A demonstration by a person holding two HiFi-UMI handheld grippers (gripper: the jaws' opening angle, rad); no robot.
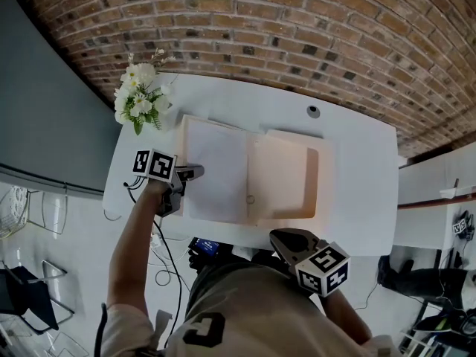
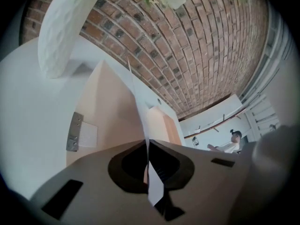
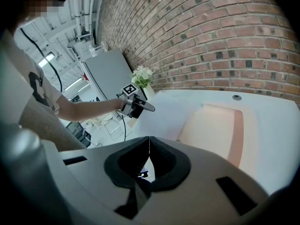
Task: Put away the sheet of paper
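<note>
– White sheet of paper (image 1: 216,171): position?
– Spread over the left half of the peach folder (image 1: 286,177), which lies open in the middle of the white table (image 1: 357,169). The sheet's left edge is pinched in the left gripper (image 1: 195,173).
– Confirmed from that gripper's own camera?
– Yes. In the left gripper view the jaws are closed on the sheet, which runs edge-on between them, with the folder's peach inner face and a small metal clasp (image 2: 72,131) to the left of it.
– Right gripper (image 1: 275,235)?
– Jaws together with nothing between them, as the right gripper view shows. It hangs at the table's near edge, apart from the folder and the sheet.
– Surroundings?
– A white vase of flowers (image 1: 140,95) stands at the far left corner of the table, just beyond the folder. A brick wall (image 1: 297,28) runs behind the table.
</note>
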